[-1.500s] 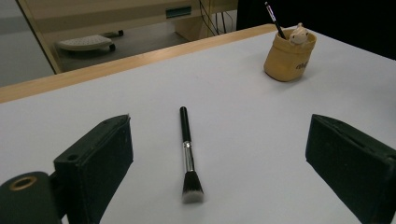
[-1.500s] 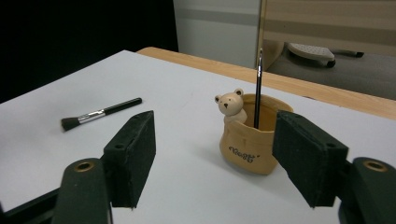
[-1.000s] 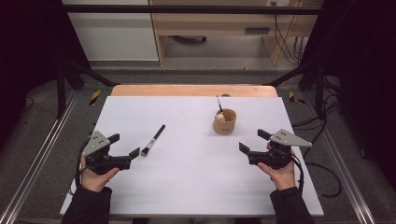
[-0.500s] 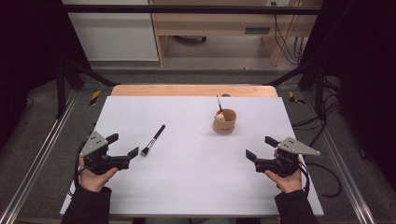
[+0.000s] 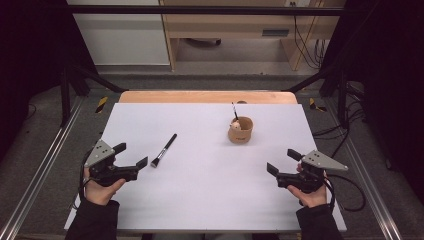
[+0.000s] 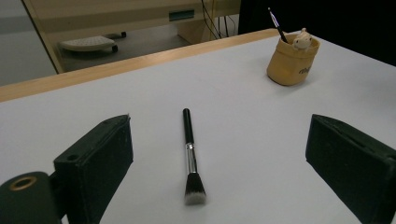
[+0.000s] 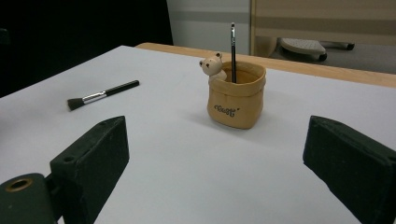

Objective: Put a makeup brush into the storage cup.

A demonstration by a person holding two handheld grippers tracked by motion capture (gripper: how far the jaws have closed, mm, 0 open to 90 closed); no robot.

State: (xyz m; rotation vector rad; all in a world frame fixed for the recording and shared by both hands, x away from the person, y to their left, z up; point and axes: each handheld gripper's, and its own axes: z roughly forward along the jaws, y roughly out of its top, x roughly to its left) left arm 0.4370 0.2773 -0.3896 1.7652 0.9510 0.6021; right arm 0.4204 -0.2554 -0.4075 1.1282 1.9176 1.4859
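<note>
A black-handled makeup brush [image 5: 164,150] lies flat on the white table [image 5: 210,200], bristles toward the near left; it lies between the jaws in the left gripper view [image 6: 189,156] and far left in the right gripper view [image 7: 100,96]. A tan pot [image 5: 241,130] with a small bear figure holds a thin upright brush [image 5: 234,111]; the pot [image 7: 236,95] is ahead of the right jaws and far right for the left ones [image 6: 293,59]. My left gripper [image 5: 132,155] is open, just left of the brush's bristles. My right gripper [image 5: 283,161] is open and holds nothing, at the near right.
A wooden strip [image 5: 207,97] borders the table's far edge. Beyond it are a floor, a pale cabinet [image 5: 120,35] and a wooden desk with cables [image 5: 305,40]. Metal rails [image 5: 40,170] run along both sides. Cables [image 5: 345,185] trail from the right gripper.
My right gripper has drawn back toward the near right edge of the table, away from the pot. The left gripper, the brush and the pot have stayed put.
</note>
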